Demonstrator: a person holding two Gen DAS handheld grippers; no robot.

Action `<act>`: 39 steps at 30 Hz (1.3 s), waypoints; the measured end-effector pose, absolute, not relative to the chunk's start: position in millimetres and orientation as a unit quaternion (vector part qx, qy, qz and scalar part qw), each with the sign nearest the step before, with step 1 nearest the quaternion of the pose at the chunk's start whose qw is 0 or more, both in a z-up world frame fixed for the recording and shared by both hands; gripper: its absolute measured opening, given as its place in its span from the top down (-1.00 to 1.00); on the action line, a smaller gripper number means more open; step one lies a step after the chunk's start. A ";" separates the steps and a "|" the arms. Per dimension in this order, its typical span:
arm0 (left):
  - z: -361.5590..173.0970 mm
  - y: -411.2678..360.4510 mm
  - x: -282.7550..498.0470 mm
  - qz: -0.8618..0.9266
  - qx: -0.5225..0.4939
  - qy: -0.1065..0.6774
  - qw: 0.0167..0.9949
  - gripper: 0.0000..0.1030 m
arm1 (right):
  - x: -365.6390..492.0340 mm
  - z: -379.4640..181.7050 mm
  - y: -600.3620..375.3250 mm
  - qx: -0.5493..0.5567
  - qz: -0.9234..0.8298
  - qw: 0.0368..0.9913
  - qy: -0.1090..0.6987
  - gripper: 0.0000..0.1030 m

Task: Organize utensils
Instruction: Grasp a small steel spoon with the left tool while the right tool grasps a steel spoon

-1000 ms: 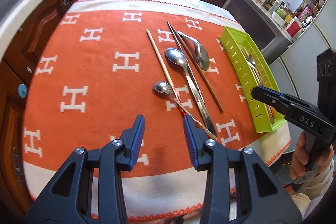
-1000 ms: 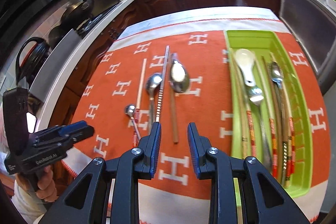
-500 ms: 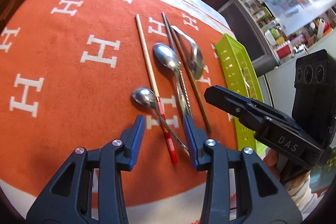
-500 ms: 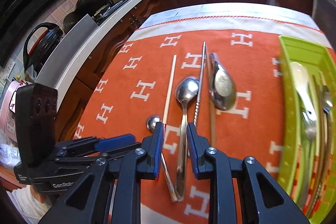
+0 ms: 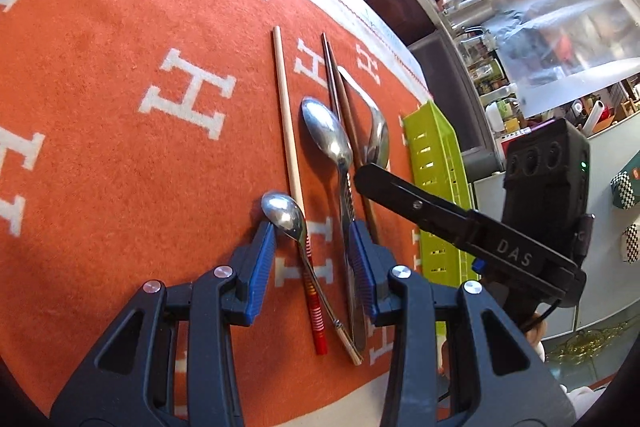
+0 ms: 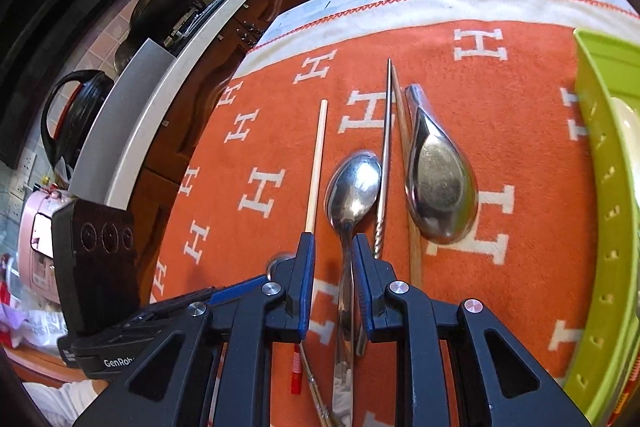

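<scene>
Fingers of the left gripper (image 5: 312, 259) are held apart astride the small spoon (image 5: 285, 215); the right gripper's (image 6: 332, 283), apart astride the large spoon (image 6: 352, 187), whose handle is seen only there.

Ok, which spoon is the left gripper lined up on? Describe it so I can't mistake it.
On the orange blanket, left of the green tray, lies a row of chopsticks and spoons. The one between the left gripper's open jaws is the small spoon, nearest that gripper. It is the smallest spoon, its thin handle crossing the red-striped end of the pale chopstick.
</scene>
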State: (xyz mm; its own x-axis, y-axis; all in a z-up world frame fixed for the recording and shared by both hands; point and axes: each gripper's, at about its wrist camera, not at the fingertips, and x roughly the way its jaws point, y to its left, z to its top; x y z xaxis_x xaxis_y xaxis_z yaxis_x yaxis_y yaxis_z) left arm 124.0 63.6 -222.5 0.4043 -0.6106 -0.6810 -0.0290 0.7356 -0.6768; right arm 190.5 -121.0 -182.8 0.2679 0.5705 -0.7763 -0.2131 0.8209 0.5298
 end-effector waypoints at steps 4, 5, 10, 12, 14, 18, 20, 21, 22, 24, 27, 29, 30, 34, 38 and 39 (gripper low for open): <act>-224.8 59.7 129.2 -0.190 -0.316 0.506 0.780 0.33 | 198.3 -191.5 -117.8 0.177 0.255 0.771 0.555 0.69; -225.7 58.6 131.2 -0.191 -0.318 0.505 0.780 0.33 | 201.7 -195.6 -116.4 0.178 0.255 0.768 0.560 0.69; -226.5 59.3 137.3 -0.192 -0.319 0.498 0.783 0.34 | 204.0 -209.2 -106.7 0.183 0.258 0.762 0.566 0.79; -225.7 60.5 137.8 -0.189 -0.315 0.498 0.785 0.52 | 202.5 -209.6 -103.7 0.180 0.256 0.768 0.559 0.80; -229.5 54.7 143.9 -0.186 -0.307 0.506 0.784 0.77 | 201.5 -209.3 -100.1 0.171 0.252 0.775 0.553 0.81; -233.2 53.8 145.7 -0.183 -0.315 0.499 0.787 0.83 | 195.7 -205.5 -91.8 0.149 0.246 0.789 0.543 0.84; -231.8 53.6 145.7 -0.173 -0.312 0.493 0.793 0.96 | 196.5 -205.6 -91.6 0.152 0.245 0.789 0.542 0.84; -232.0 52.4 147.0 -0.166 -0.307 0.497 0.794 0.96 | 195.6 -204.8 -92.9 0.153 0.246 0.789 0.542 0.84; -233.1 52.7 147.2 -0.168 -0.309 0.499 0.792 0.96 | 195.4 -204.5 -93.3 0.154 0.247 0.789 0.541 0.85; -234.1 53.8 146.1 -0.168 -0.308 0.500 0.792 0.97 | 194.2 -203.9 -95.4 0.160 0.245 0.789 0.540 0.87; -231.6 55.0 141.0 -0.165 -0.299 0.500 0.796 0.97 | 190.4 -199.9 -99.7 0.160 0.244 0.794 0.533 0.90; -227.4 56.4 137.6 -0.169 -0.295 0.500 0.797 0.97 | 188.3 -196.4 -101.9 0.161 0.244 0.797 0.529 0.92; -224.7 57.1 135.5 -0.169 -0.290 0.499 0.799 0.97 | 186.9 -193.8 -102.9 0.159 0.245 0.799 0.526 0.94; -207.3 59.5 125.3 -0.174 -0.281 0.494 0.805 0.97 | 176.4 -177.6 -108.8 0.151 0.248 0.810 0.509 0.96; -183.0 56.8 117.0 -0.181 -0.273 0.482 0.813 0.97 | 159.9 -160.7 -115.2 0.146 0.254 0.819 0.493 0.96; -178.3 57.4 114.3 -0.183 -0.271 0.480 0.814 0.97 | 155.5 -157.5 -117.3 0.148 0.254 0.820 0.490 0.96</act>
